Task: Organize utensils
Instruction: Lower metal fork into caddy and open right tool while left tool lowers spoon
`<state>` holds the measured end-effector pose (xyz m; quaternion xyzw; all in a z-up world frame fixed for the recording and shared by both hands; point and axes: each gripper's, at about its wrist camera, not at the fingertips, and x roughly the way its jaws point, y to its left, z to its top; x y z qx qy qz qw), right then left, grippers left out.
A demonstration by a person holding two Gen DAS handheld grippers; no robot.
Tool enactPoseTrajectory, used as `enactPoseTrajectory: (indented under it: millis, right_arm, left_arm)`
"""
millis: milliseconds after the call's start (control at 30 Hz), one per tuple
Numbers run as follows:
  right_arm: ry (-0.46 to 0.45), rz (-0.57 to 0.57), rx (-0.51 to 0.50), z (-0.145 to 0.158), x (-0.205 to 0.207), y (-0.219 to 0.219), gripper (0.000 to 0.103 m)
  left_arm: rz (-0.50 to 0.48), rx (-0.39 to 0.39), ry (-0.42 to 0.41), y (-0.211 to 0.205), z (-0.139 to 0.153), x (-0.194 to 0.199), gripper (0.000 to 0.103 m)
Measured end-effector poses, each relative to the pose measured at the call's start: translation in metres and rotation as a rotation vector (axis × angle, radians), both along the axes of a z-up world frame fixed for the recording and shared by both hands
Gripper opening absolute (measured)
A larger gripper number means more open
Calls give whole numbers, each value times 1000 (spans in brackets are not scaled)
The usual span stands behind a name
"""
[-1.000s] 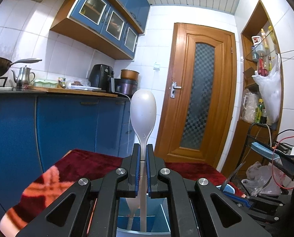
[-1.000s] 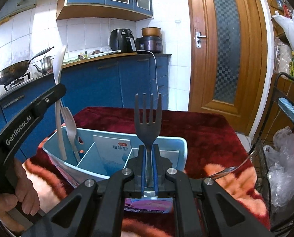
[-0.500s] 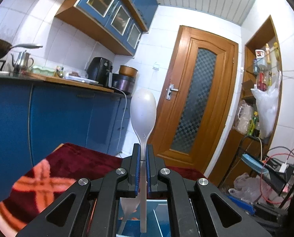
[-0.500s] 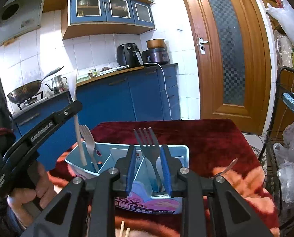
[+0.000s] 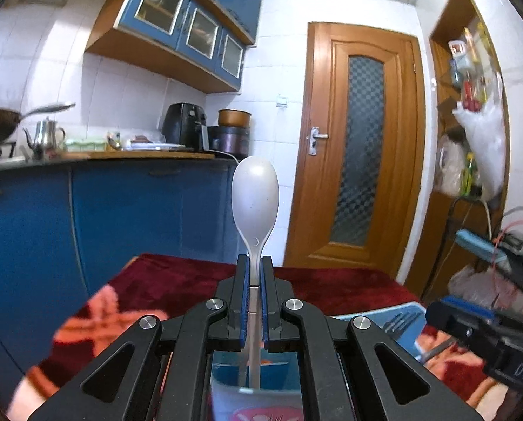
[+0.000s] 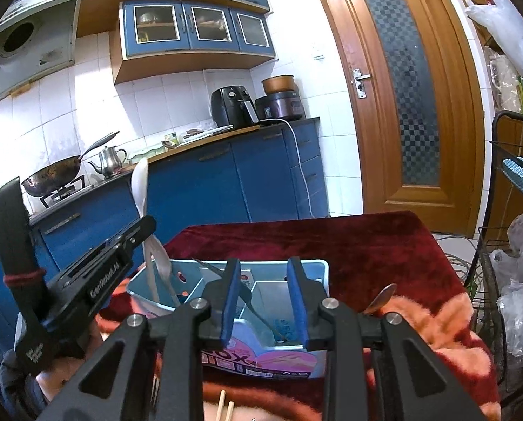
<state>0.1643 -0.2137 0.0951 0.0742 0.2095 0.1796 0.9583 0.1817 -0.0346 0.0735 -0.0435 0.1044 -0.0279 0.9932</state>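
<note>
My left gripper (image 5: 255, 263) is shut on the neck of a white plastic spoon (image 5: 255, 203), held upright with its bowl up. Its handle reaches down into the light blue divided box (image 5: 226, 379). In the right wrist view the same spoon (image 6: 140, 182) stands in the left compartment of the box (image 6: 317, 266), beside another white utensil (image 6: 163, 259). My right gripper (image 6: 263, 263) is opening, its blue pads apart. A dark fork (image 6: 257, 312) leans loose in the middle compartment behind the pads, untouched.
The box stands on a table under a dark red patterned blanket (image 6: 366, 242). A metal spoon (image 6: 384, 296) lies right of the box, and chopstick tips (image 6: 224, 407) show at the near edge. Blue cabinets (image 6: 226, 182) stand behind, a wire rack (image 6: 489, 263) at right.
My right gripper let go of the dark fork, which dropped into the box and now leans there, and the gripper drew back a little. My left gripper still holds the white spoon.
</note>
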Motion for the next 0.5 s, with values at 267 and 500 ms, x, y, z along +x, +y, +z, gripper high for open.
enactPoseTrajectory:
  millis: [267,500]
  right_arm:
    - [1,1,1,-1,0,1,32]
    - [4,1,9,-2,0,0,32]
  left_arm:
    - [-21,57,19,-10,4,-12,10]
    - [-19,53,33,-9,5,-14,20]
